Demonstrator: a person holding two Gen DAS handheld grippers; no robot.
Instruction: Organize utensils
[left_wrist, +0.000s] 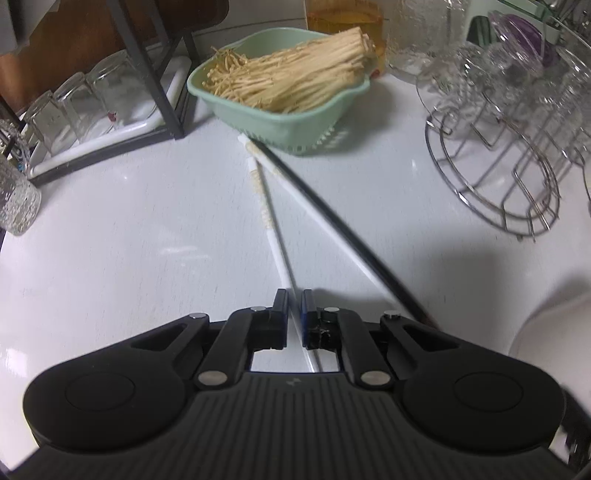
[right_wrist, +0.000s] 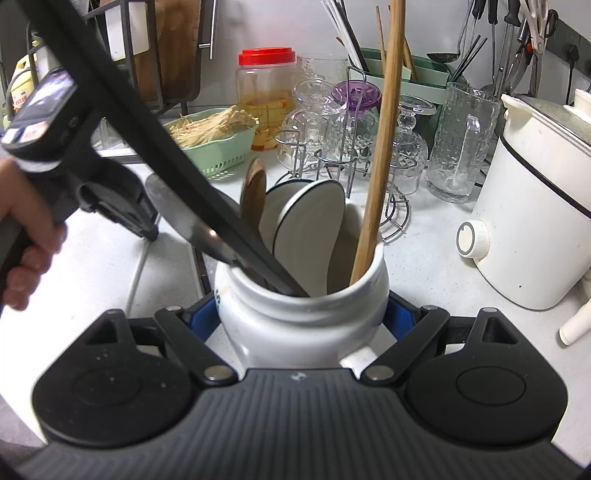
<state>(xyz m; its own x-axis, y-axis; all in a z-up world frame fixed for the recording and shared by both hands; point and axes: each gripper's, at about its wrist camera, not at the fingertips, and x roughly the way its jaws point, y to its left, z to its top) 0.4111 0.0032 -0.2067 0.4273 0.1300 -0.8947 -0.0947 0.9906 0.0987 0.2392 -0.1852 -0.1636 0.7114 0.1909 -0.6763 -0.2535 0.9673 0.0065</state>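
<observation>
Two grippers are at work over a white counter (left_wrist: 110, 221). Largest item noted: a white cooker (right_wrist: 532, 206) at the right of the right wrist view, standing well apart from the other items. Next, a white jar (right_wrist: 303, 314) sits on the counter between the fingers of the right gripper (right_wrist: 301, 314); the blue pads (right_wrist: 400, 317) press against its sides, so this tool is closed around the jar. Inside the jar stand white spoons (right_wrist: 314, 218), a wooden stick (right_wrist: 380, 147), a metal blade (right_wrist: 184, 218) and a long black handle (right_wrist: 147, 129), all leaning on the rim.

Behind the jar, a wire rack (right_wrist: 354, 155) carries glassware. A green basket (left_wrist: 280, 107) of pale mushrooms (left_wrist: 295, 74) rests on the counter near the rack, with a red-lidded plastic jar (right_wrist: 266, 96) just beside it.

The left gripper (left_wrist: 294, 310) is nearly closed, its jaws pinching one white chopstick (left_wrist: 273, 229) at the near end; the far end points toward the basket. A second white chopstick (left_wrist: 314, 210) lies on the counter beside it, crossing under a thin black stick (left_wrist: 347, 232). Whether the gripped chopstick is clear of the counter cannot be determined.
</observation>
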